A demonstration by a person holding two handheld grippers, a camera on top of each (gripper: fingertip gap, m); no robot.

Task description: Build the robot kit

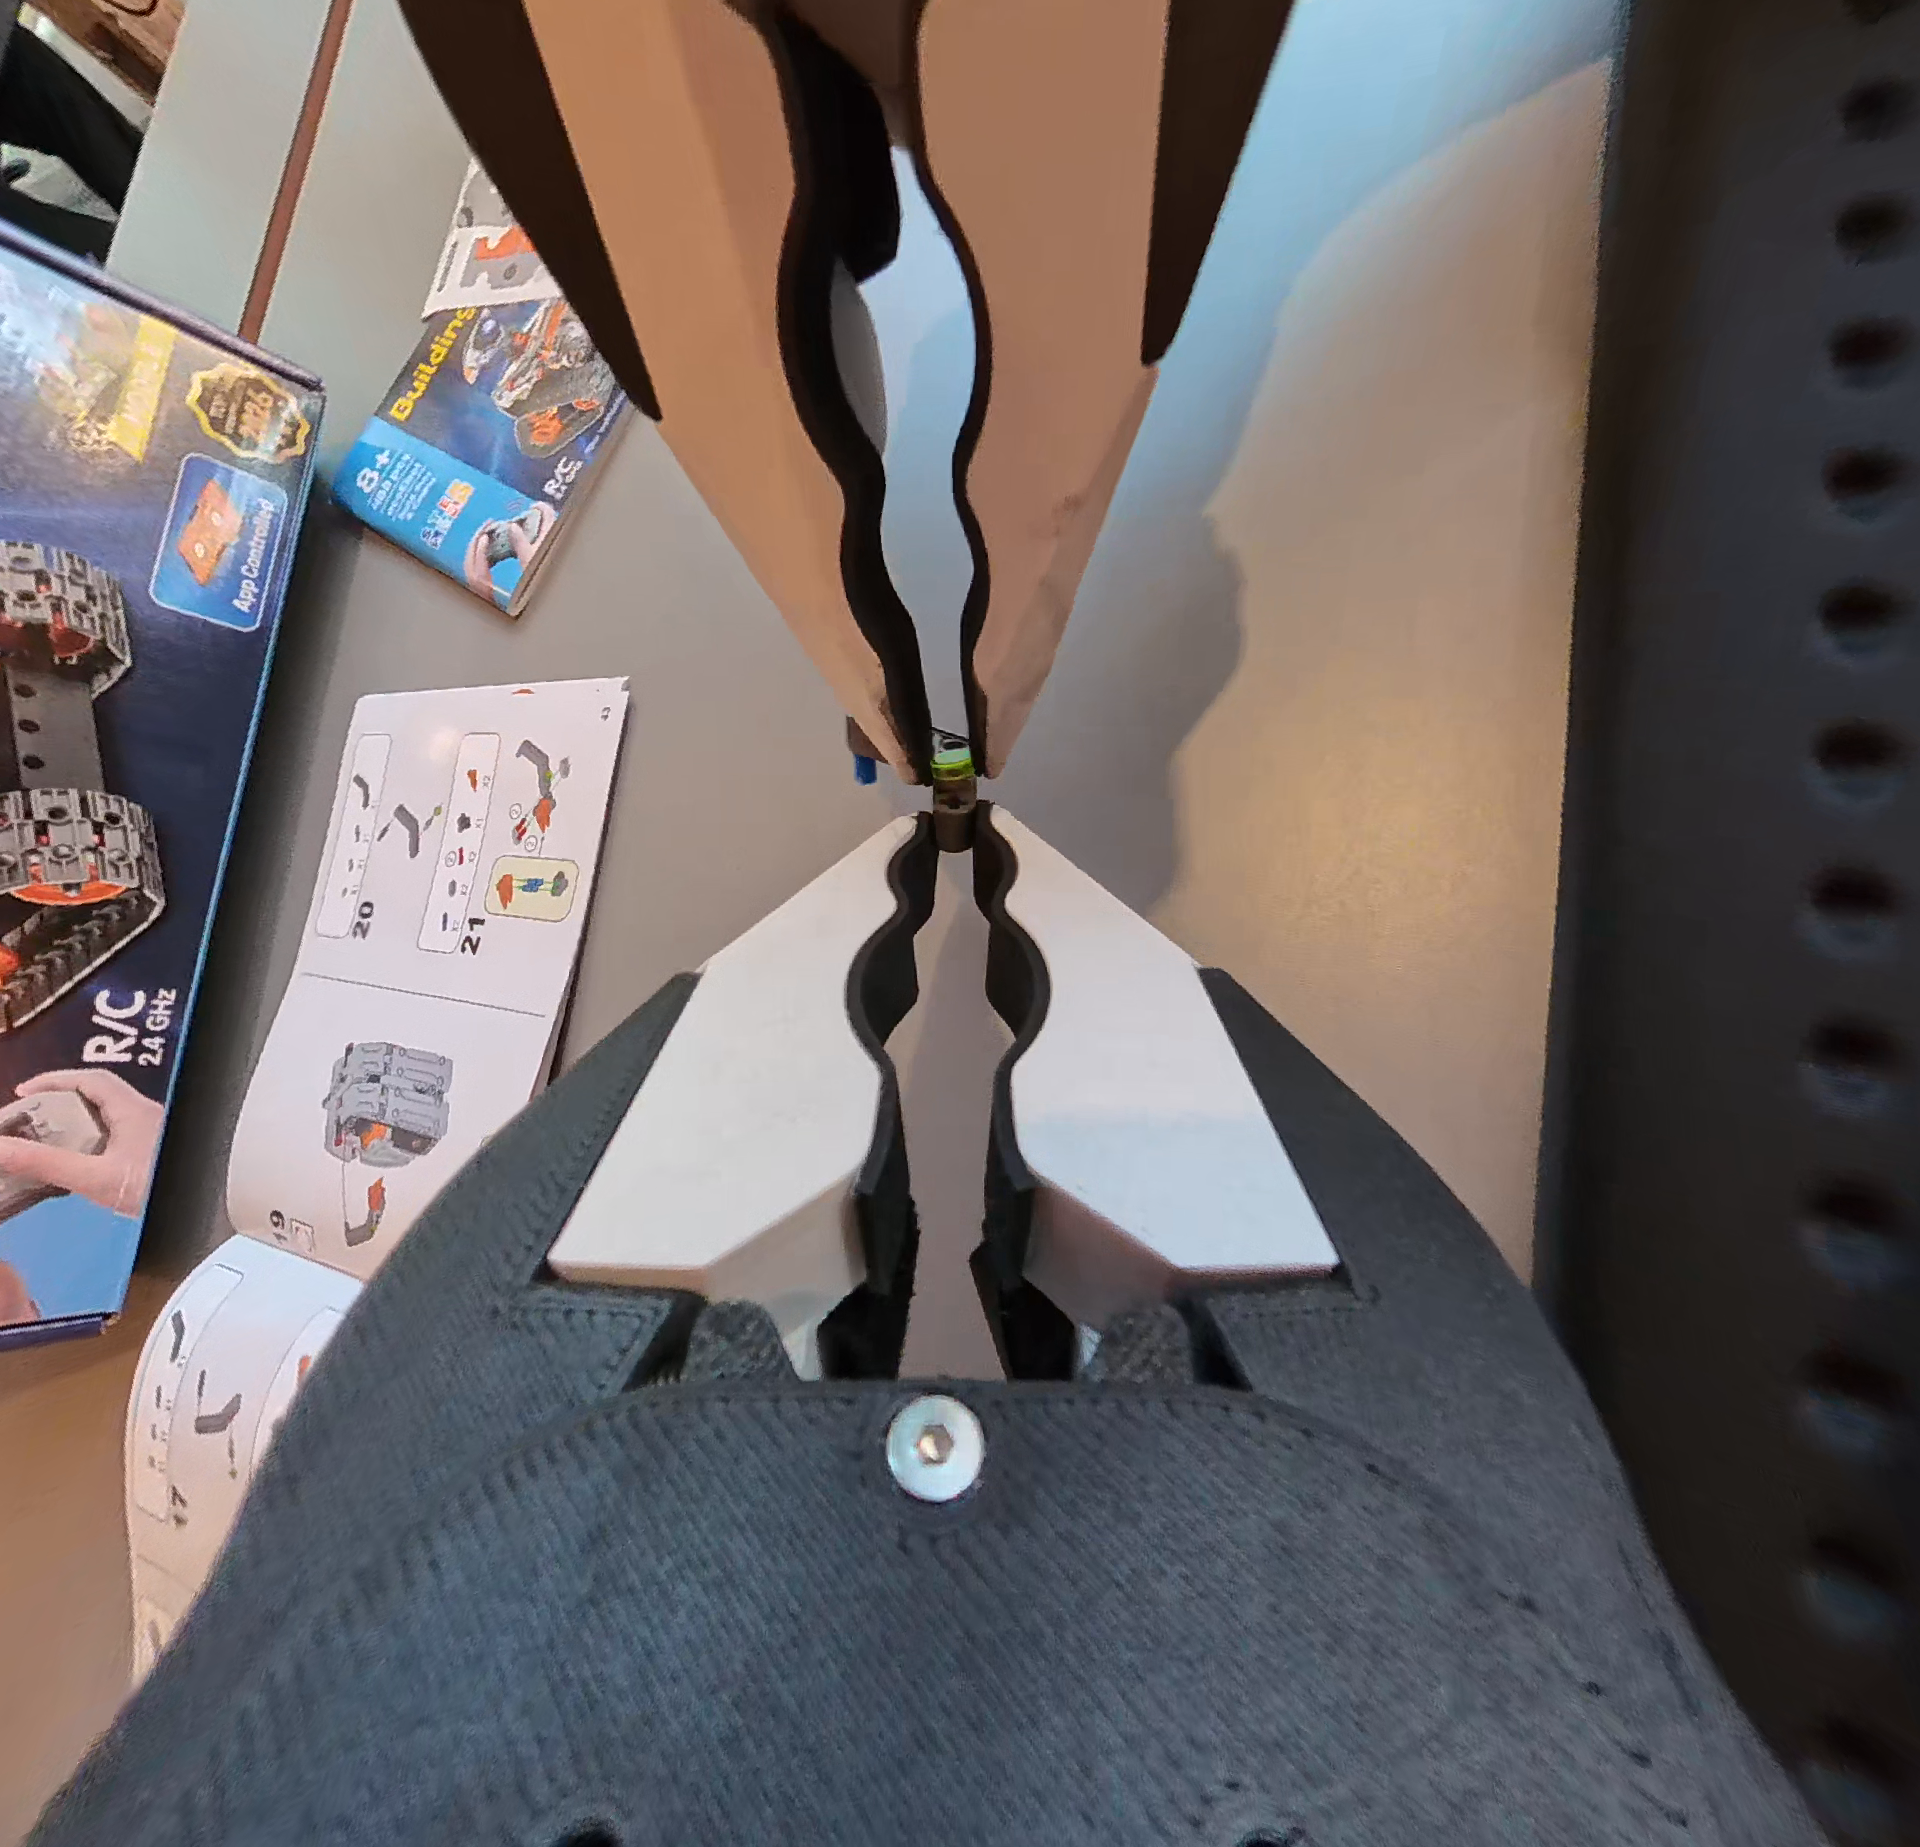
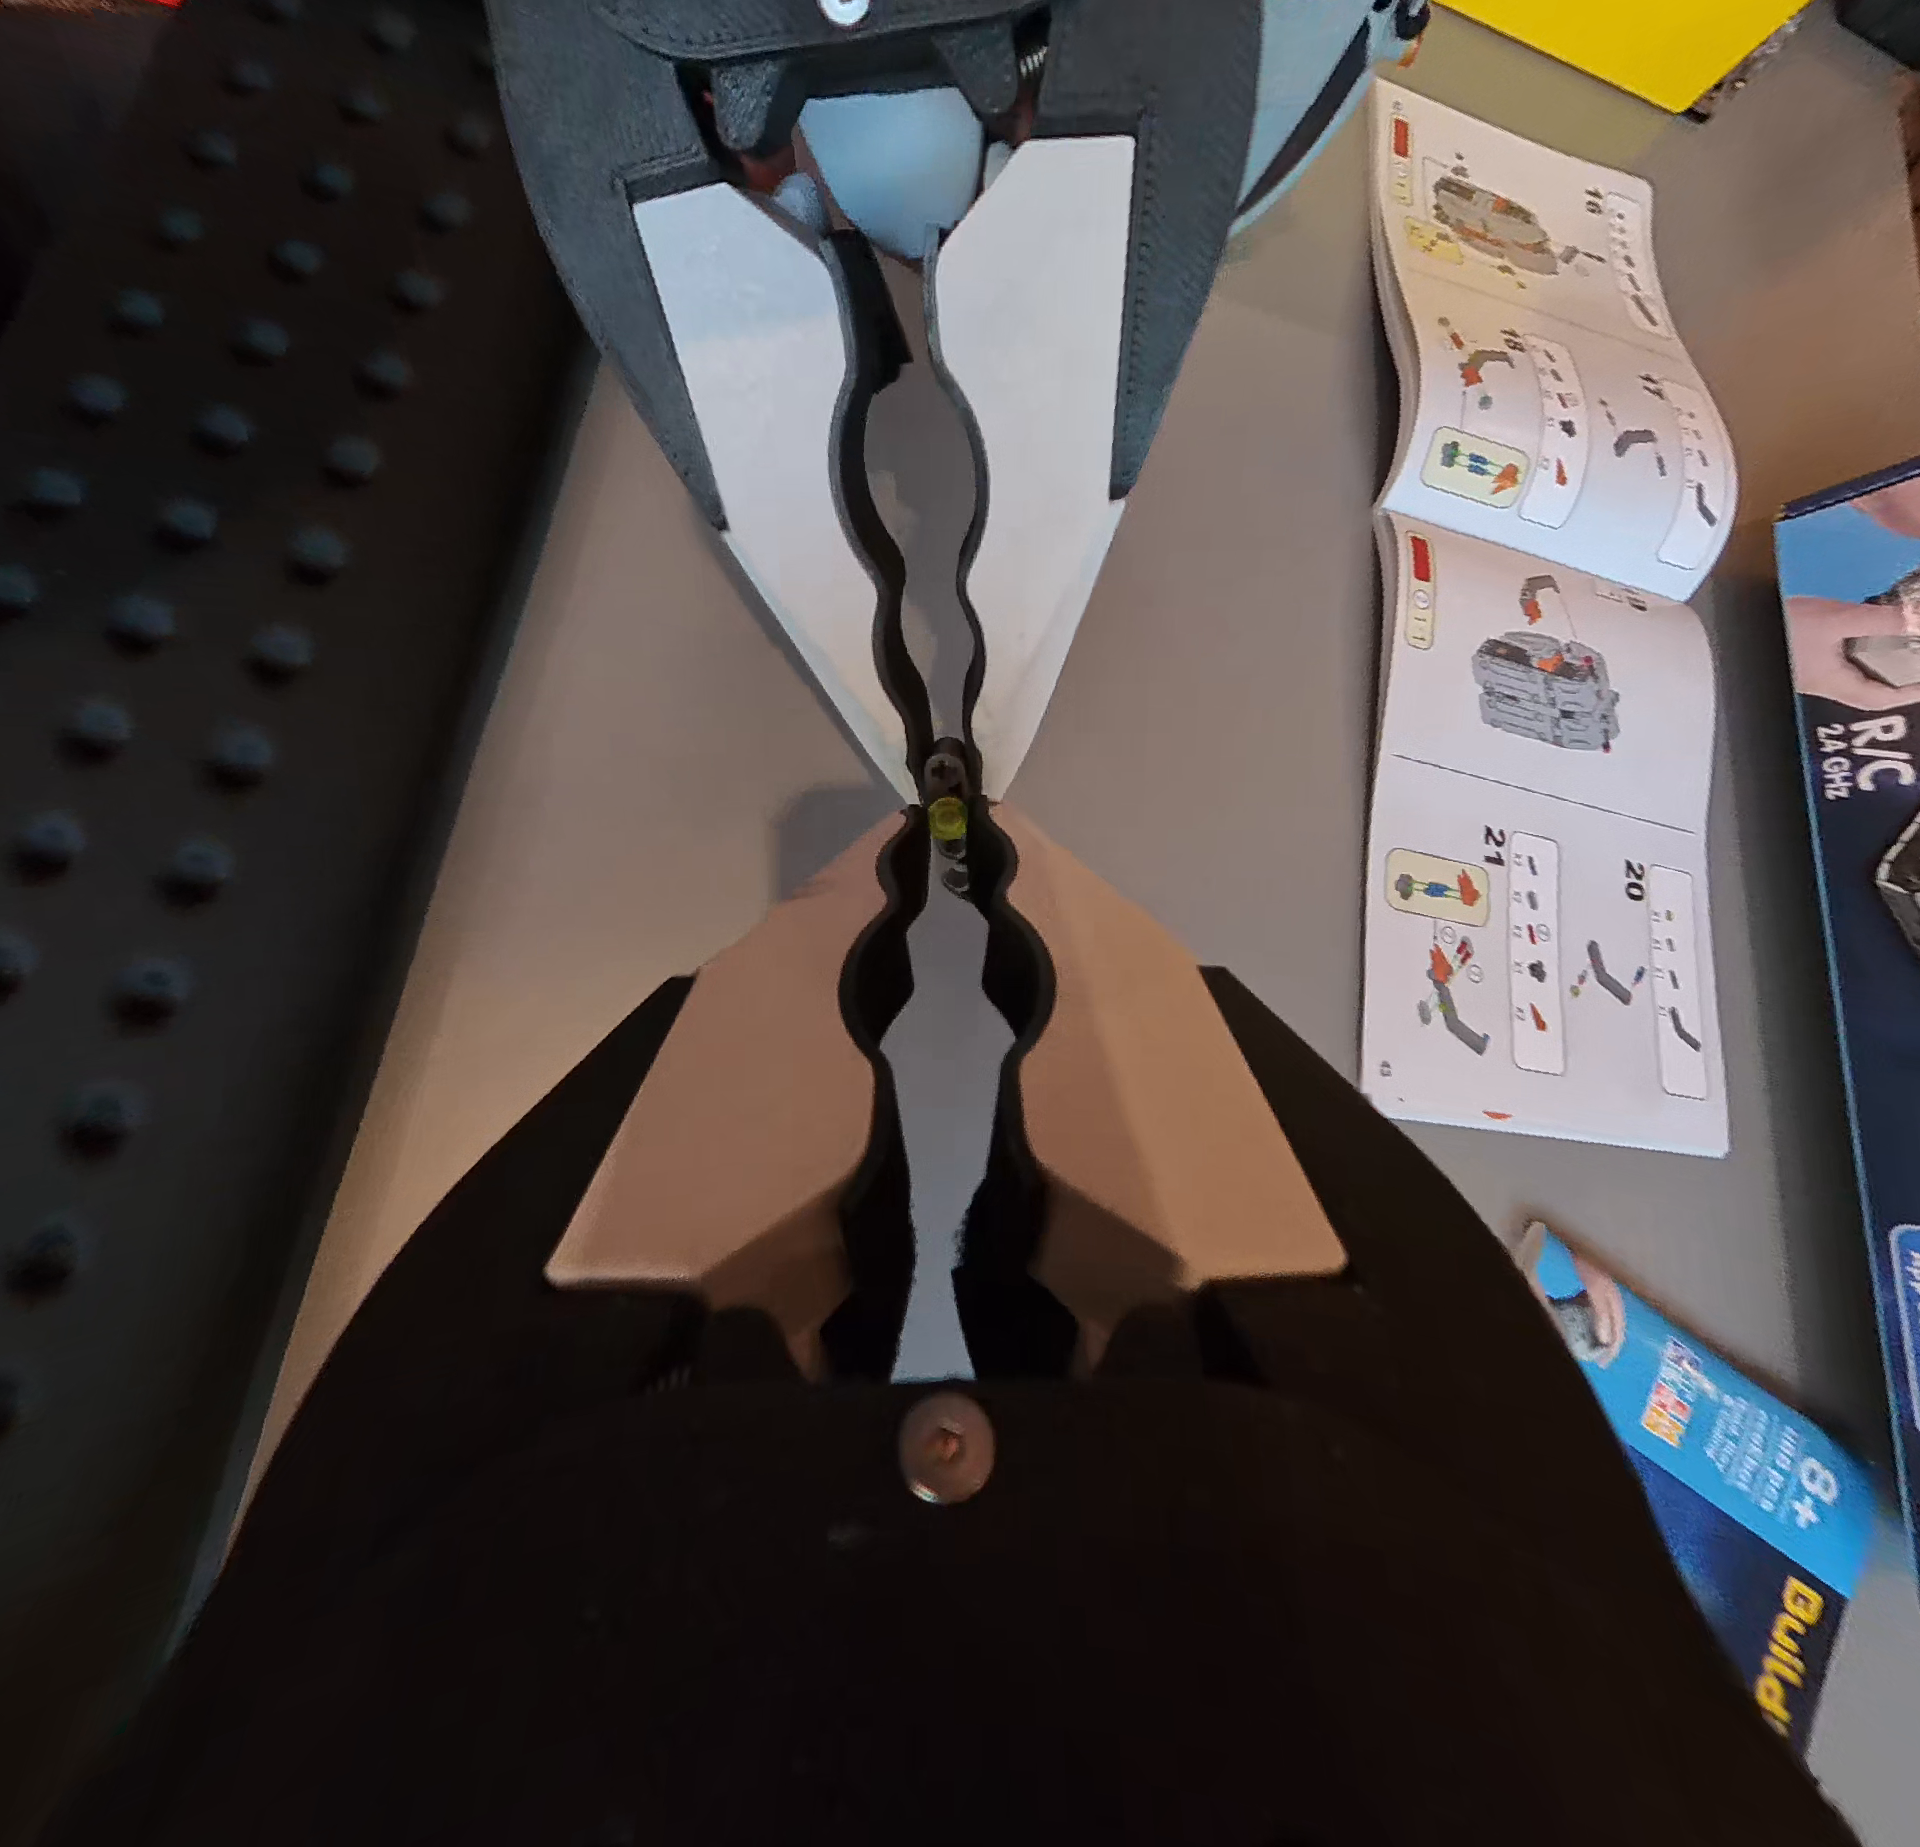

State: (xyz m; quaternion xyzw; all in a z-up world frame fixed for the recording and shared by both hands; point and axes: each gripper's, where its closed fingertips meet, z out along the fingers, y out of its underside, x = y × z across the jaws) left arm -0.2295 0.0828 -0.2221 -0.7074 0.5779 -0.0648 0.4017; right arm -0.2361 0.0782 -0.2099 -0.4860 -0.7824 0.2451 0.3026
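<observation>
Left wrist view gives me the grey tabletop [image 1: 727,592] with a black studded mat [image 1: 1745,862] along one edge. A blue box [image 1: 135,758] lies toward the opposite edge, an open manual [image 1: 447,945] beside it and a blue booklet [image 1: 488,457] just beyond. In the right wrist view I see the same mat [image 2: 208,654], manual [image 2: 1538,758], box [image 2: 1860,810] and booklet [image 2: 1725,1475], plus a yellow box [image 2: 1662,0] at the far corner.

My two grippers meet tip to tip above the bare middle of the tabletop. My left gripper [image 1: 953,829], white-fingered, is clamped on a small dark pin [image 1: 951,818]. My right gripper [image 2: 948,829], tan-fingered, pinches a tiny yellow-green stud [image 2: 947,817]. Stud [image 1: 950,758] and pin [image 2: 945,777] touch end to end between the tips.
</observation>
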